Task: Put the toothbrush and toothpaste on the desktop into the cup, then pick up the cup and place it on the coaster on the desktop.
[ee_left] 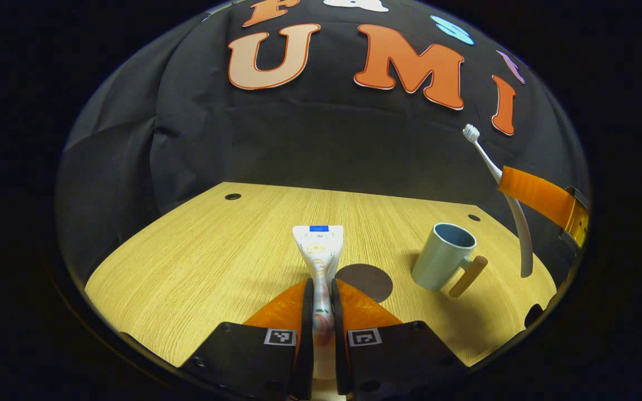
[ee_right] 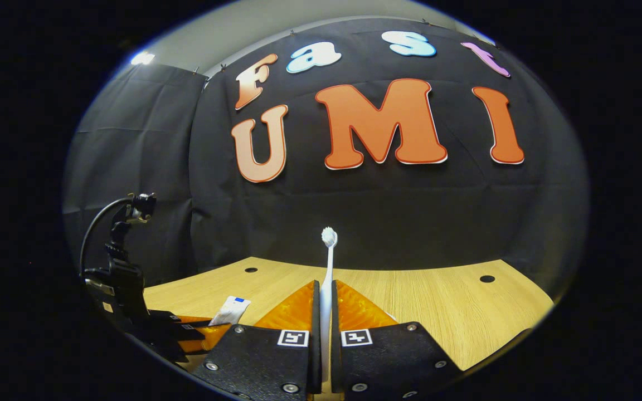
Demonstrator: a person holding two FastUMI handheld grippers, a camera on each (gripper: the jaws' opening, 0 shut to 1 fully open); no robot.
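**Lighting's decent, fisheye warp is heavy**

Both views are evenly lit from overhead, so the wooden desktop (ee_left: 198, 262) comes out bright and warm while the cloth wall behind stays dark and flat. In the right gripper view there's a blown-out light patch (ee_right: 141, 57) up high, far left of the claw. Shadows are soft: the cup (ee_left: 442, 256), ahead and to the right of the left claw, drops a faint one on its left. Straight edges bow hard toward the rim. Focus is sharp mid-frame, and right at the claw bases it's a bit soft.
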